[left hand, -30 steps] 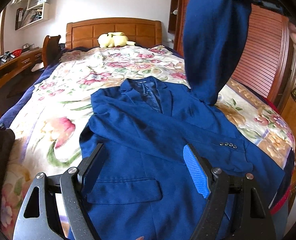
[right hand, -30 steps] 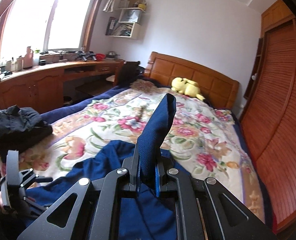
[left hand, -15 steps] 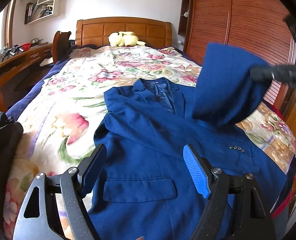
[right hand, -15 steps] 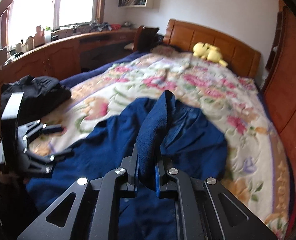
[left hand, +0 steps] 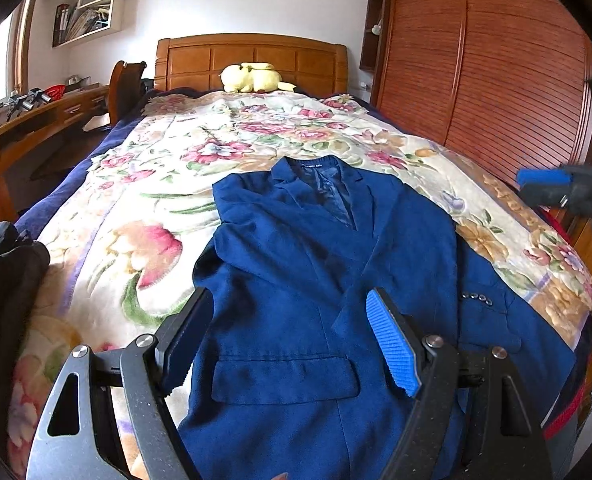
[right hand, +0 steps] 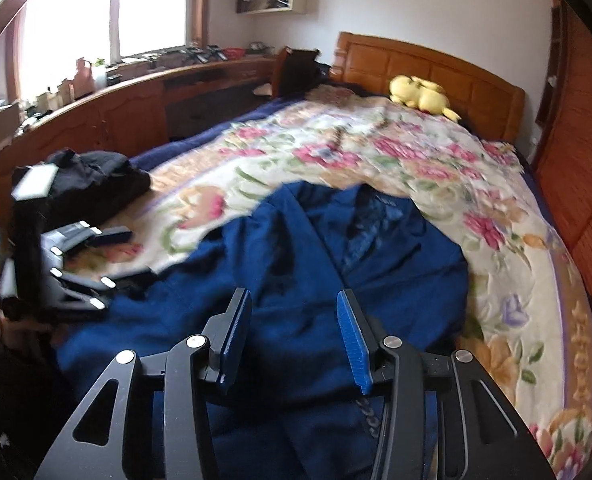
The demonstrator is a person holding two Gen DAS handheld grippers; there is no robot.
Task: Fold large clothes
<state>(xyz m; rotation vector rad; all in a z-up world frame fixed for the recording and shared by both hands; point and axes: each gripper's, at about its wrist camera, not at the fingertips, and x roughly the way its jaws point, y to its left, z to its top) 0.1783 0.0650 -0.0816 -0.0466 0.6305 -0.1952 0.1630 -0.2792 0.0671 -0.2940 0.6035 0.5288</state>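
Dropped from the right gripper, whose jaws have just been opening and now stand empty, the sleeve lies across the soft, heavy blue woollen jacket. Left gripper hovers released; the hem looks best to grasp.

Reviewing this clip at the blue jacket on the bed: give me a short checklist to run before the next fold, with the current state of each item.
1. Right gripper let go of the sleeve: ok, its jaws have just been opening and nothing is pinched between them.
2. Left gripper free: ok, open and empty above the blue jacket.
3. Sleeve laid across the jacket front: ok, the buttoned cuff lies on the body.
4. Collar flat, facing the headboard: ok.
5. Jacket hem fully on the bed: cannot tell, the grippers hide it.
6. Black clothes clear of the jacket: ok, apart at the bed's edge.
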